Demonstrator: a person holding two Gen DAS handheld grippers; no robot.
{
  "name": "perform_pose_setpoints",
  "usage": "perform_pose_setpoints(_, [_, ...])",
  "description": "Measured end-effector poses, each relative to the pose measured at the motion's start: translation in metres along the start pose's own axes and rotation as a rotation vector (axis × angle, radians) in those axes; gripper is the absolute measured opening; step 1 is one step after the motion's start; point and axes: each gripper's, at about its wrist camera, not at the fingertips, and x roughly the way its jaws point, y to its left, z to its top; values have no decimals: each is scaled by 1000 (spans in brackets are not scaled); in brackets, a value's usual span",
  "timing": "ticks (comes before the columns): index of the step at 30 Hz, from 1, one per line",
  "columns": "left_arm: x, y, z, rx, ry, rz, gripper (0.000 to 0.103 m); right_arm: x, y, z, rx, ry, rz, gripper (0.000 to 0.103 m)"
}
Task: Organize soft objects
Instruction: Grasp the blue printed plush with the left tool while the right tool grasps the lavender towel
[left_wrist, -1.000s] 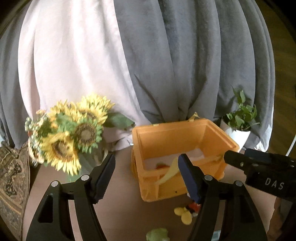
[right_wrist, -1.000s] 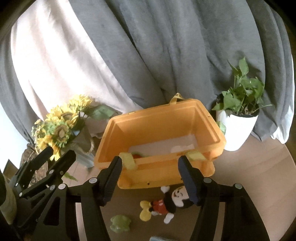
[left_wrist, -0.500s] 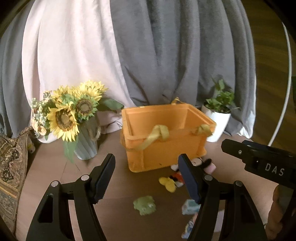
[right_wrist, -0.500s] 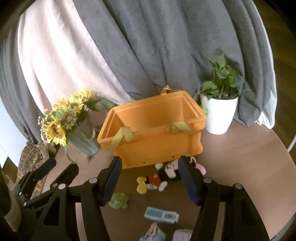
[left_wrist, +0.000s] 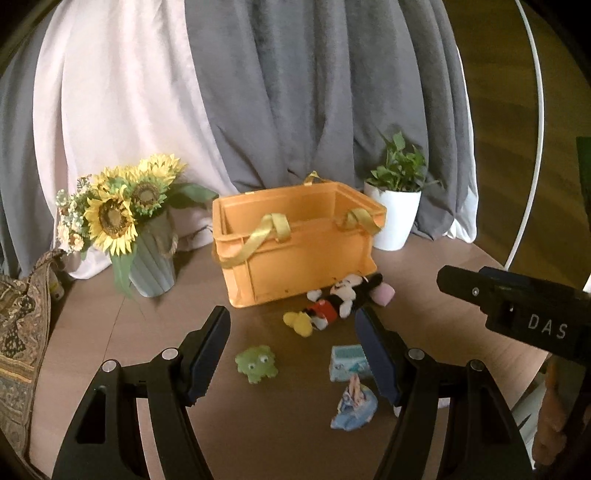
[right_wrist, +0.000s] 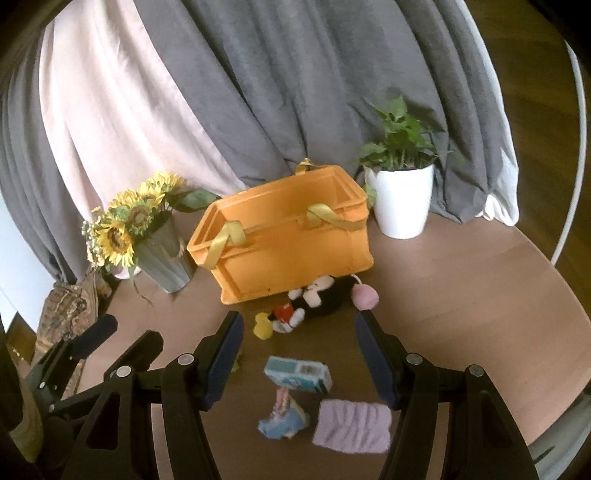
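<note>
An orange crate (left_wrist: 295, 243) (right_wrist: 288, 236) with yellow straps stands at the back of a round brown table. A Mickey plush (left_wrist: 332, 302) (right_wrist: 310, 299) lies against its front, with a pink soft piece (right_wrist: 365, 296) beside it. A green frog toy (left_wrist: 256, 363), a teal tissue pack (left_wrist: 347, 362) (right_wrist: 297, 373), a blue doll-like toy (left_wrist: 354, 404) (right_wrist: 282, 419) and a lilac cloth (right_wrist: 352, 424) lie nearer. My left gripper (left_wrist: 291, 354) is open and empty above the frog. My right gripper (right_wrist: 299, 360) is open and empty above the tissue pack.
A vase of sunflowers (left_wrist: 125, 221) (right_wrist: 147, 225) stands left of the crate. A white potted plant (left_wrist: 397, 206) (right_wrist: 402, 188) stands to its right. Grey and pink curtains hang behind. A patterned cushion (left_wrist: 18, 332) lies at the far left. The table edge curves at the right.
Both grippers have pulled back and away from the crate. The toys on the table in front of it have come into view. Both stay open.
</note>
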Motion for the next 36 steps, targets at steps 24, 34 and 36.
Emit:
perform_pose_setpoints(24, [11, -40, -53, 76, 85, -44, 70, 0, -46, -61, 78, 119, 19, 64])
perform_pose_setpoints(34, [49, -50, -74, 123, 149, -79, 70, 25, -59, -79, 117, 185, 17, 64])
perform_pose_setpoints(36, [56, -52, -77, 133, 162, -84, 70, 29, -61, -82, 127, 189, 22, 64])
